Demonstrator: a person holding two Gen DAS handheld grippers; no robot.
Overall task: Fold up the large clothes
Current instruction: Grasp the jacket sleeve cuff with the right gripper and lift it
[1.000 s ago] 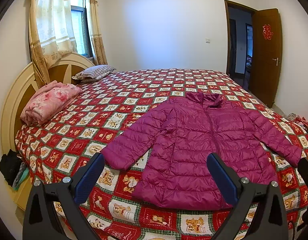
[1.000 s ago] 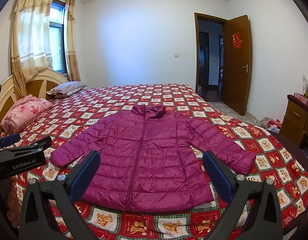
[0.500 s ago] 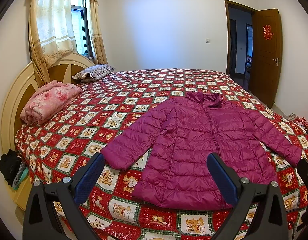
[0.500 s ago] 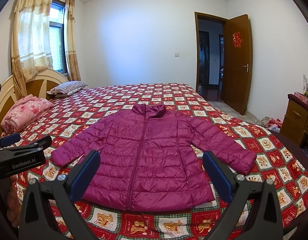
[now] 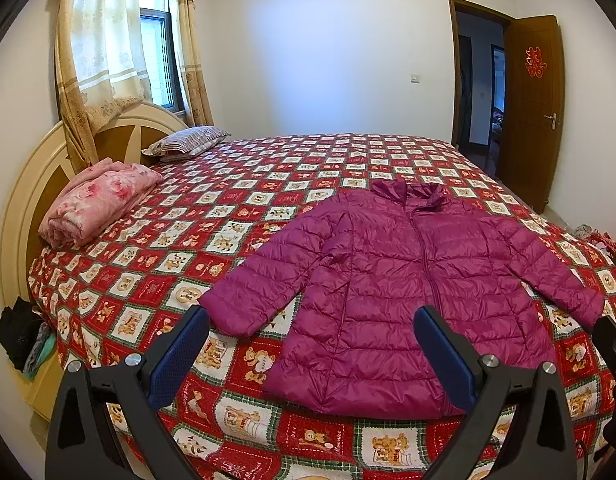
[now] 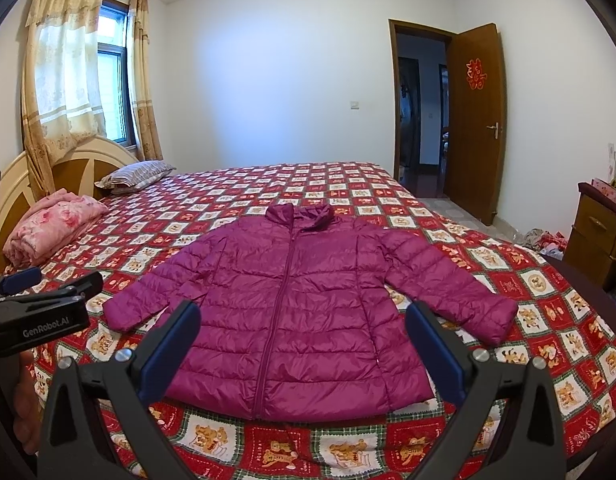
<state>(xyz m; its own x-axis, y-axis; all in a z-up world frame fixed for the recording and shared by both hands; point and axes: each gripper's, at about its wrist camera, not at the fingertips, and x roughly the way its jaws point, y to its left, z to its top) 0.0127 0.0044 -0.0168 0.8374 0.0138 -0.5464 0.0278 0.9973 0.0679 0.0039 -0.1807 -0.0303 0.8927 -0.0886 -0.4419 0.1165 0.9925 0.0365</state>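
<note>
Bed (image 5: 268, 184), covered by a red patchwork quilt printed with bears, fills the lower half of both views; it carries every item named here. The magenta quilted down jacket (image 6: 292, 312) lies on the near part of the bed, front up, zipped, collar toward 12 o'clock and hem toward 6 o'clock, flat and fully spread. Its sleeves angle outward, one cuff toward 8 o'clock (image 6: 120, 316), the other toward 4 o'clock (image 6: 492, 320). No fold is visible: neither sleeve is turned in, and the hem is not brought up. Judged from this layout, the task is at its very start, with all folding left to do, most likely the sleeves first and then the body.

A folded pink floral blanket (image 5: 96, 204) rests at 10 o'clock near the headboard, well apart from the jacket; a striped pillow (image 5: 188, 144) lies beyond it at 11 o'clock.

Left gripper (image 5: 308, 344) is held level above the near edge of the bed, pointing at the jacket's 8 o'clock sleeve and flank, its blue-padded fingers spread wide with nothing between them. Right gripper (image 6: 304, 340) is held likewise, centred on the jacket's hem, fingers spread wide and empty. Neither touches the fabric. In the right wrist view the left gripper's body appears at 9 o'clock.
</note>
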